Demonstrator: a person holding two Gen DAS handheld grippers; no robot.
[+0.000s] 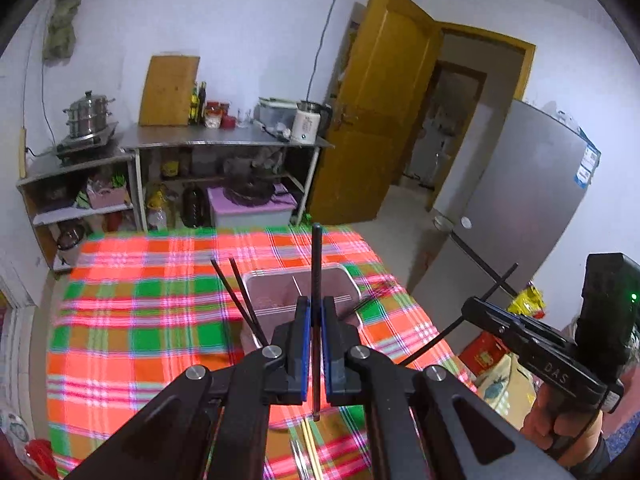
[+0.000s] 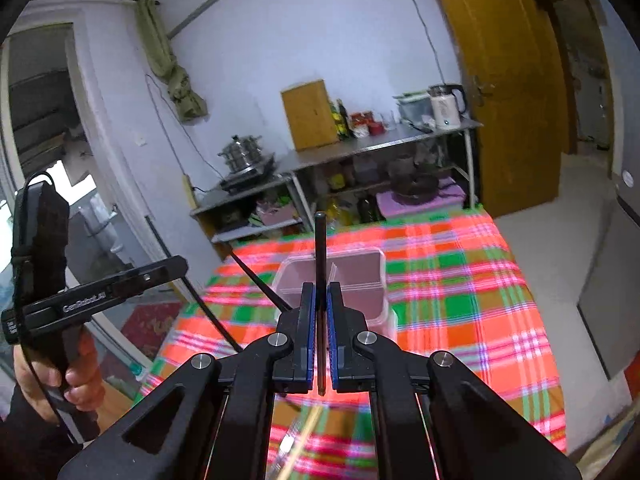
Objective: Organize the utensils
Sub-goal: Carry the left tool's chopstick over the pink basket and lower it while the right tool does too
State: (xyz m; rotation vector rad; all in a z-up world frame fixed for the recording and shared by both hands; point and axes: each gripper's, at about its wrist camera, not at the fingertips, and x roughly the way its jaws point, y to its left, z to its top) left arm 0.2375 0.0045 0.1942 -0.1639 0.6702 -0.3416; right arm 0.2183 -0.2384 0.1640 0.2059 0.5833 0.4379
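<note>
- Your L gripper (image 1: 316,308): jaws closed tight on a black chopstick (image 1: 317,280), blue pads pinching it on both sides. The stick runs lengthwise between the fingers, tip poking out past them.
- Your R gripper (image 2: 321,294): same deal, jaws clamped on its own black chopstick (image 2: 320,248), which stands up past the fingertips.
- Both grippers are held above the table, pointing down at a slant twd the clear plastic container (image 1: 340,276) on the plaid tablecloth (image 1: 140,320).
- Two more black chopsticks (image 1: 240,292) lean out of the container's left side in the L view.
- Pale wooden chopsticks (image 1: 310,448) lie on the cloth under your L gripper, near edge.
- R gripper body and your hand (image 1: 560,424) show at the right of the L view, its stick crossing the air.
- Beyond: steel shelf (image 1: 224,140) w/ kitchen stuff, yellow door (image 1: 380,100).
</note>
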